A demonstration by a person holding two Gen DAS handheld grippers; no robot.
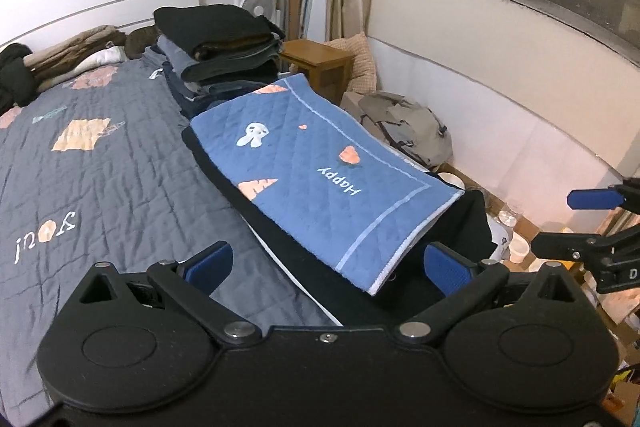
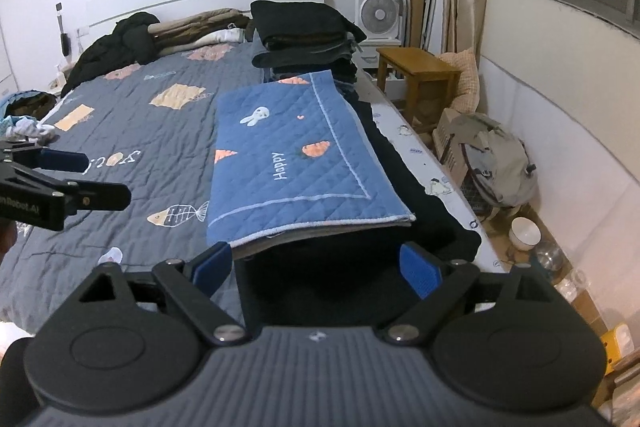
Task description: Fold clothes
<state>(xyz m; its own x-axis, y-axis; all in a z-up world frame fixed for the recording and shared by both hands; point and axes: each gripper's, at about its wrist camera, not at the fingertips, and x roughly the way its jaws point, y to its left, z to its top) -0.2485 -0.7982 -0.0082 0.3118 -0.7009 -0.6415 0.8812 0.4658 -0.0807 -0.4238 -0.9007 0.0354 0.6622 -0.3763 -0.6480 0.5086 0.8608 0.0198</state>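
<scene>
A folded blue quilted cloth (image 1: 320, 155) (image 2: 296, 155) with a rabbit, carrots and the word "Happy" lies flat on a black garment (image 1: 464, 223) (image 2: 404, 171) along the bed's right edge. My left gripper (image 1: 328, 253) hovers open just before the cloth's near end, nothing between its blue pads. My right gripper (image 2: 316, 251) is open too, over the black garment's near end and below the cloth's edge. Each gripper shows in the other's view: the right gripper (image 1: 556, 223) off the bed's side, the left gripper (image 2: 107, 179) over the quilt.
A stack of folded dark clothes (image 1: 224, 39) (image 2: 304, 31) stands behind the cloth. The grey patterned quilt (image 1: 100, 167) (image 2: 140, 131) covers the bed, with loose clothes (image 2: 120, 43) at the headboard. Beside the bed are a wooden stool (image 2: 416, 67), a backpack (image 2: 496, 163) and bowls (image 2: 524, 231).
</scene>
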